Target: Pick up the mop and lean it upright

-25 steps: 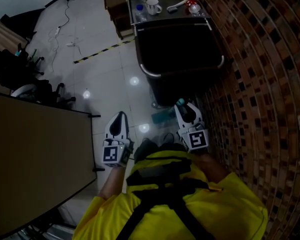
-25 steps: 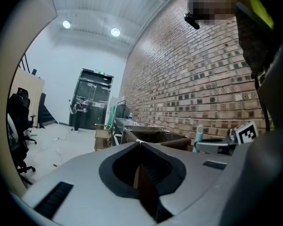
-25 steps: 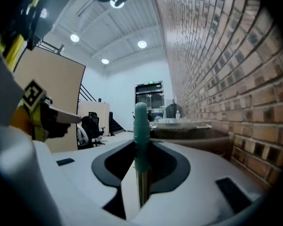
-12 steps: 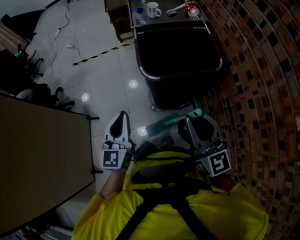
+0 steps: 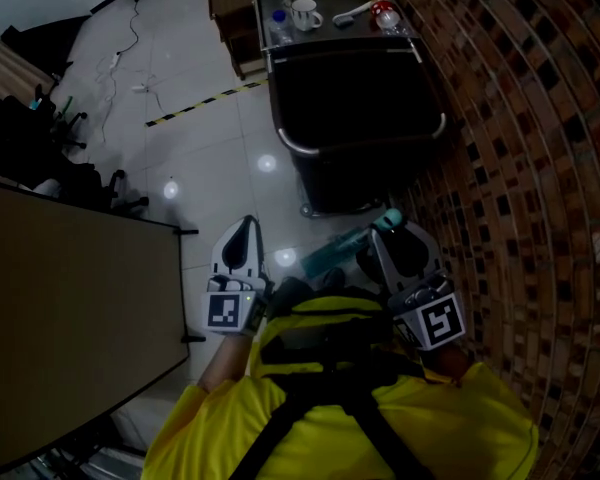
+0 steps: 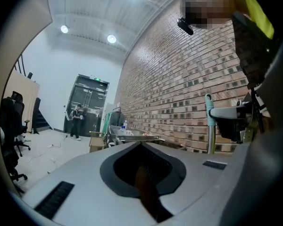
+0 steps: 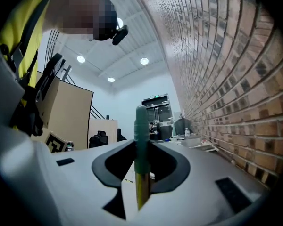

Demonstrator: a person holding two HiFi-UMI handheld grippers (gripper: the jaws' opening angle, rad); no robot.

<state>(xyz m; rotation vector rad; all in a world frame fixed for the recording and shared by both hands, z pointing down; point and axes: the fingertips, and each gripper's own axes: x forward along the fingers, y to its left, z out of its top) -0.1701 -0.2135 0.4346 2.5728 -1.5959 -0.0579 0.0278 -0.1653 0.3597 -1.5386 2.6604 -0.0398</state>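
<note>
1. I see only the handle of the mop: a teal grip at its top end and a yellowish shaft below it.
2. My right tongs pinch that handle just under the grip. It is on the near right, close to the brick wall. In the left gripper view the handle stands upright.
3. My left tongs are pressed together. They are held beside the right pair and apart from the mop.
4. A dark wheeled bench stands far ahead. Its top tray holds a white mug, a clear bottle and a red-and-white item I cannot name.
5. My count is one mop, two tongs, one tray, one mug and one clear bottle.
</note>
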